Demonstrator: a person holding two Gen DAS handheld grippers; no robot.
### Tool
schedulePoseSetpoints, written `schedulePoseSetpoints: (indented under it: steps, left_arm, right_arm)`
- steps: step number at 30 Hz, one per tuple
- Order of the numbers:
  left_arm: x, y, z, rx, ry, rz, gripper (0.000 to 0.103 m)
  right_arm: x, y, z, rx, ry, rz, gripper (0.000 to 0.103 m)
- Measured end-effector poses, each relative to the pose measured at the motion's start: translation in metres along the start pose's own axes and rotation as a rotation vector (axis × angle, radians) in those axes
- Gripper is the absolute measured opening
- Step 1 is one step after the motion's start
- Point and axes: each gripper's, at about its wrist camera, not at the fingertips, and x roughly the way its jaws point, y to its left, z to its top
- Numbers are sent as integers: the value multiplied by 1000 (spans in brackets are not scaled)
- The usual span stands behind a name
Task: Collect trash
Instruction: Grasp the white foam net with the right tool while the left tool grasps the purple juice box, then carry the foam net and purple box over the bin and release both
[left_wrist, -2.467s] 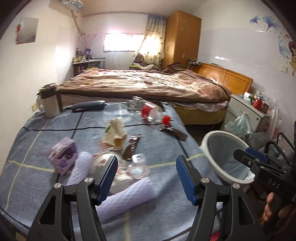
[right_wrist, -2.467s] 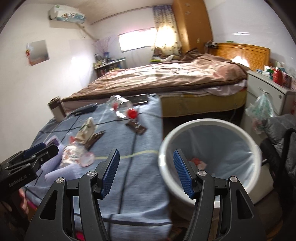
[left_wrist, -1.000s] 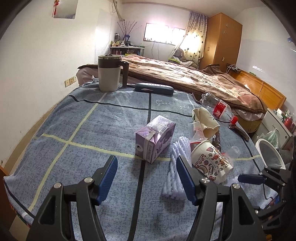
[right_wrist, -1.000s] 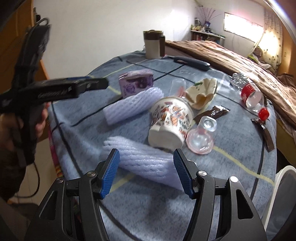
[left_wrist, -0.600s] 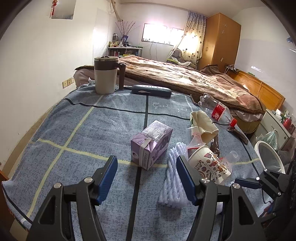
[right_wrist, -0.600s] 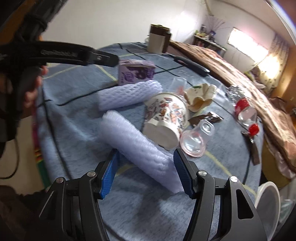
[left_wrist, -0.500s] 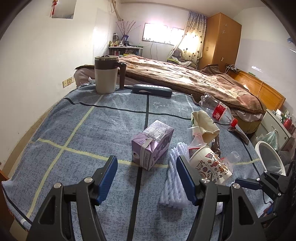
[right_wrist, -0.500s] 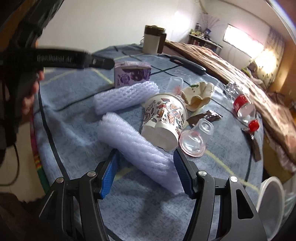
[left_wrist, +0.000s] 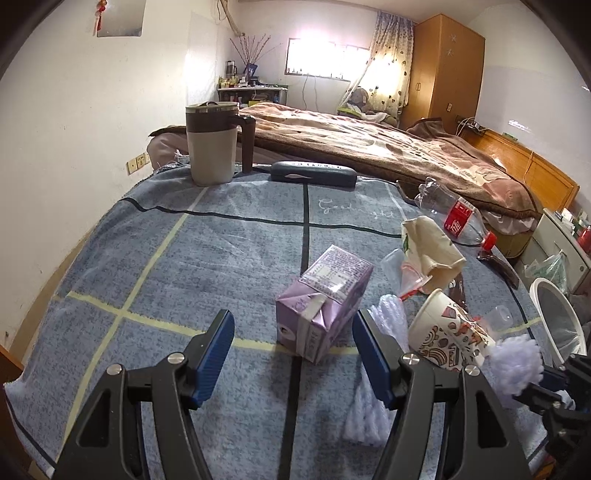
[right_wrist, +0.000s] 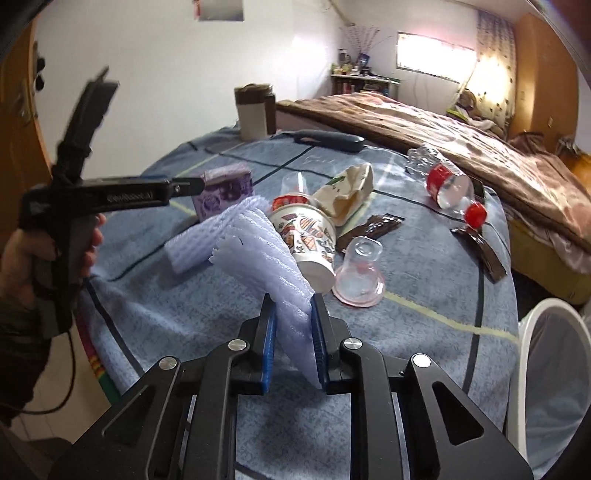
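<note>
Foam net sleeve (right_wrist: 266, 254) pinched at its near end between the blue pads (right_wrist: 319, 343) of the right hand-held gripper (right_wrist: 293, 347), far end fanned out and lifted off the surface (right_wrist: 424, 332), apparently just clear of the patterned paper cup (right_wrist: 308, 236) lying on its side behind it. Second foam sleeve (right_wrist: 195, 240) flat on the cloth just beyond, beside the purple carton (right_wrist: 225, 190). Further out: clear plastic cup (right_wrist: 360, 273) tipped over, crumpled paper bag (right_wrist: 347, 194), brown wrappers (right_wrist: 371, 229), crushed bottle with red label (right_wrist: 447, 184). White bin (right_wrist: 550, 373) off the right edge of the surface, liner visible.

Left hand-held gripper (left_wrist: 291, 352) spread wide, holding nothing, carton (left_wrist: 325, 302) right ahead between the line of its fingers but not touched.

Step in hand, by the look of it: first piece grasped, carry to the bin not yet made. Next move likely calls for swinging right and over the bin rim before letting go; sleeve light and springy, so a firm pinch needed, and care not to drag the paper cup along. Carton a ready pick for the left.
</note>
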Motion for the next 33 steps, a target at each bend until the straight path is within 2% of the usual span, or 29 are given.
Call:
schedulePoseSetpoints:
  steps: [5,9,15,17,19,24,33]
  left_arm:
    - [9,-4,6,35,12,-8,73]
    - [26,-10,10,62,64,-15,74]
    - [36,-16,11,76,72,-34,73]
    - [36,-17,11,68,73,-56,69]
    - [35,-19,11,69,67,-54,56]
    - [32,-25,11,76,66,-54,40]
    - [9,-34,10,62,25,-41,38]
  right_arm:
    - [-9,-7,-1,67,-30,-3,21]
    - [-11,-12,0,115,-42,-10,21]
    - [-10,-19,2,155,-45,-22,21]
    - [-11,-19,2,162,-48,-28,21]
    - [-9,-21,3,171,-47,-26,21]
    - [-7,-23,4,191,-49,-30,21]
    - [-14,-29,3,215,-67,-34,21]
